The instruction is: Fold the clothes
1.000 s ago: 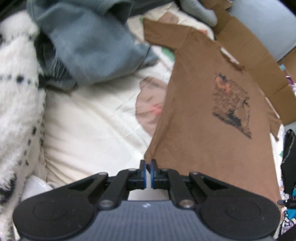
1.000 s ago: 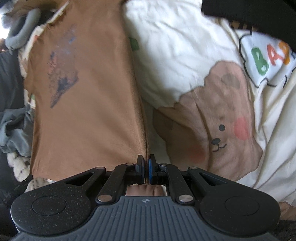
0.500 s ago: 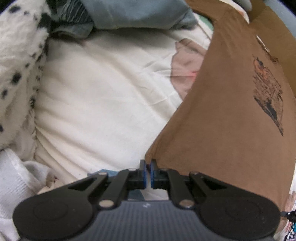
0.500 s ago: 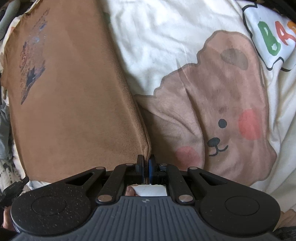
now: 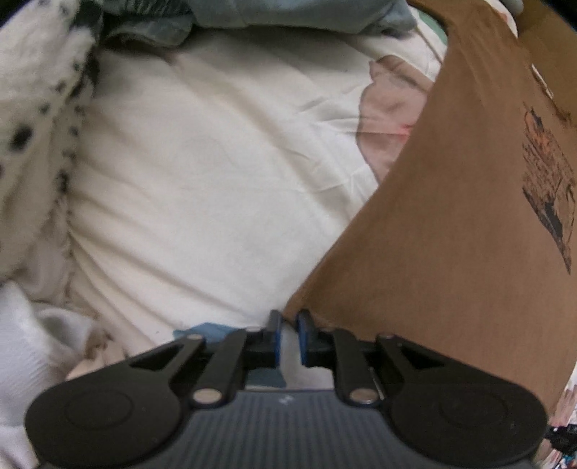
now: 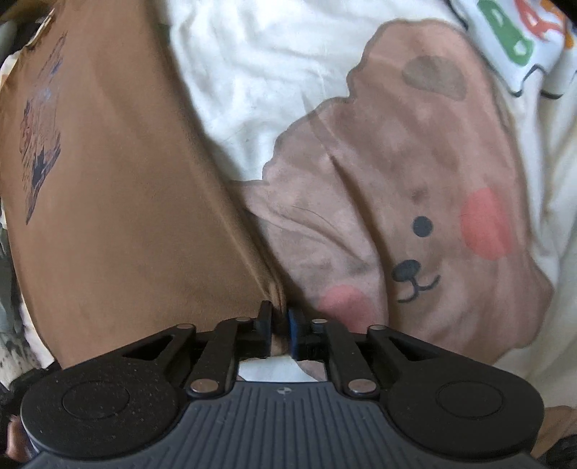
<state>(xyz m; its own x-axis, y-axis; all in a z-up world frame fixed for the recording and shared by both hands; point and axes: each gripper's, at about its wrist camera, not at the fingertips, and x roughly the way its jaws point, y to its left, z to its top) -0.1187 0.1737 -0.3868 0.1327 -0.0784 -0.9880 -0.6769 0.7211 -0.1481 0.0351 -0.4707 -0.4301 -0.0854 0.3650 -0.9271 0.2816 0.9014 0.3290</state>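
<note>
- Step in hand: laying the brown T-shirt flat on the bed, print side up, ahead of the first fold. The release of the hem corners is under way.
- Left gripper: jaws have just been opening and now stand at a narrow gap. One hem corner of the shirt sits right at the gap, just off the right-hand pad; no pad is seen pressing on it.
- Right gripper: jaws have just been opening to a narrow gap. The other hem corner is bunched in the gap, and the blue pad stands clear of the cloth, so the grip appears released.
- Location of the shirt: in the left wrist view it fills the 1 to 4 o'clock sector, with the dark chest print near 3 o'clock. In the right wrist view it fills the 8 to 11 o'clock sector, beside the bear picture printed on the bed cover.
- Other laundry: a grey-blue garment lies at 12 o'clock and a spotted fleece at 9 o'clock in the left wrist view, both apart from the shirt.
- Next move, as judged: widen both grippers fully, lift clear of the hem without dragging it, then regrip one long side edge for a lengthwise fold.
- Caution: cloth lingering between the pads may lift with the gripper and wrinkle the hem.
</note>
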